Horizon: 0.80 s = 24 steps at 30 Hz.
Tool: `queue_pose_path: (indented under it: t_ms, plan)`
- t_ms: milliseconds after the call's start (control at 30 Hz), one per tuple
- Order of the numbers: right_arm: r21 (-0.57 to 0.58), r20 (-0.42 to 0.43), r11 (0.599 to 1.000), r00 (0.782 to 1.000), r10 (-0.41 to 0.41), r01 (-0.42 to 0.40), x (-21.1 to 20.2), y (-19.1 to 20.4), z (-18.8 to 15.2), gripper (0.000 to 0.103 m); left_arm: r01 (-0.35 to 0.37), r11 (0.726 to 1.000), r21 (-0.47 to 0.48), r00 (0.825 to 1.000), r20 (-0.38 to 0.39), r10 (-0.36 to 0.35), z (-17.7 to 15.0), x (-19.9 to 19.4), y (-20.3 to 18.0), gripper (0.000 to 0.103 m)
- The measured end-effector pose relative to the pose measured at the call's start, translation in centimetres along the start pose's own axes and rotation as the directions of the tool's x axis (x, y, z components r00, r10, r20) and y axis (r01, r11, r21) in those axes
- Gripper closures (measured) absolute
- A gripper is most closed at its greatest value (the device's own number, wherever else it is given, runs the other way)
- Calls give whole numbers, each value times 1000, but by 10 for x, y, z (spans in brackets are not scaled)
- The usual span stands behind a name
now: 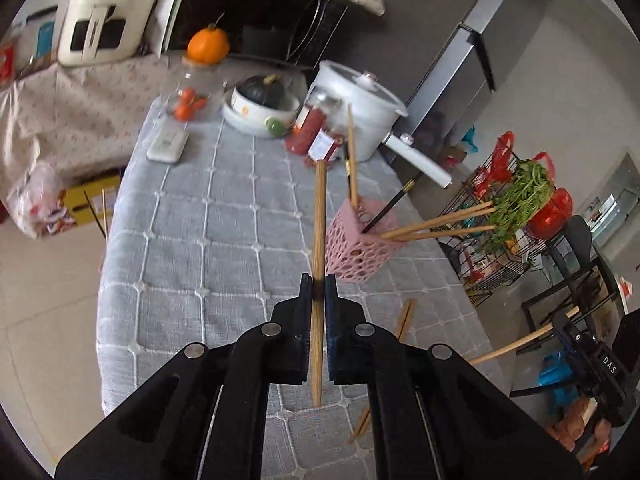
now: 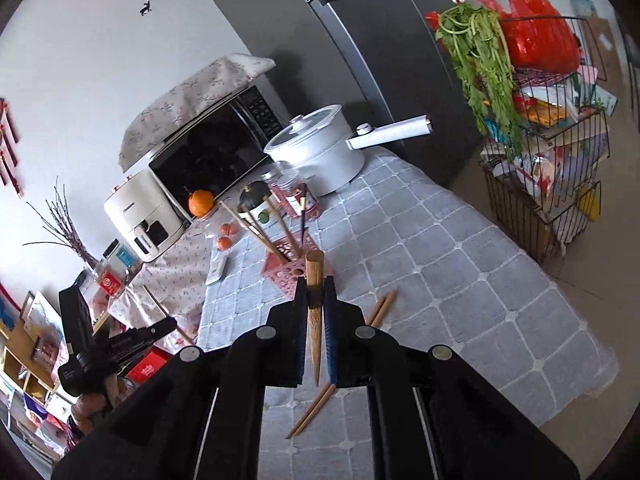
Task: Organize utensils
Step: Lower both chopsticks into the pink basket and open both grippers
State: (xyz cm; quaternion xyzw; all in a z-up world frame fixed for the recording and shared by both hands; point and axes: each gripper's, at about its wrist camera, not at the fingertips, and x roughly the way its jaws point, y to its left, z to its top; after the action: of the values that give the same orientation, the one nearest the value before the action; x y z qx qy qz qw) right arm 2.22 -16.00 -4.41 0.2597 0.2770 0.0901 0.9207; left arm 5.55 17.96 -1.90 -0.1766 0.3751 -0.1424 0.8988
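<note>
Both tongs, left (image 1: 319, 288) and right (image 2: 318, 292), each clamped on one wooden chopstick (image 1: 319, 220) (pink holder (image 1: 356, 244) nearby).

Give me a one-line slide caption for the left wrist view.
Left gripper clamps a chopstick above the table, pink holder just ahead.
</note>
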Motion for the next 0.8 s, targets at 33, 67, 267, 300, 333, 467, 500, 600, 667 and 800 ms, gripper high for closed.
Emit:
queue_pose_path:
  t_ms: [33, 67, 267, 300, 333, 467, 500, 600, 667, 800]
  plan:
    - [4, -8, 1000, 1000, 3, -3, -2, 2, 2, 95, -2, 1000, 11, 1000, 8, 2, 7, 1, 2, 98]
    - [7, -15, 1000, 1000, 5, -5, -5, 3, 5, 95, -3, 1000, 30, 1000, 20, 3, 13, -6, -3, 98]
    - [72, -19, 996, 998, 61, -60, -24, 16, 40, 95, 5, 996, 88, 993, 117, -16, 60, -32, -27, 98]
    - [72, -12, 995, 998, 69, -68, -27, 19, 45, 95, 4, 995, 99, 991, 131, -17, 66, -34, -32, 98]
    - [74, 2, 994, 997, 83, -83, -34, 23, 57, 95, 4, 994, 111, 989, 146, -20, 74, -36, -39, 98]
    - [87, 59, 985, 988, 144, -149, -54, 38, 93, 95, 10, 990, 141, 981, 192, -37, 104, -35, -62, 98]
    - [88, 71, 983, 985, 157, -163, -58, 41, 101, 95, 10, 988, 152, 979, 201, -40, 111, -31, -69, 98]
    - [96, 111, 977, 977, 180, -191, -65, 48, 124, 95, -9, 983, 184, 974, 224, -33, 124, -15, -88, 98]
    - [86, 140, 979, 975, 172, -185, -67, 54, 137, 95, -35, 978, 206, 973, 230, -14, 129, 1, -99, 98]
    - [69, 155, 985, 977, 148, -160, -56, 61, 156, 95, -69, 969, 237, 976, 219, 16, 132, 35, -108, 98]
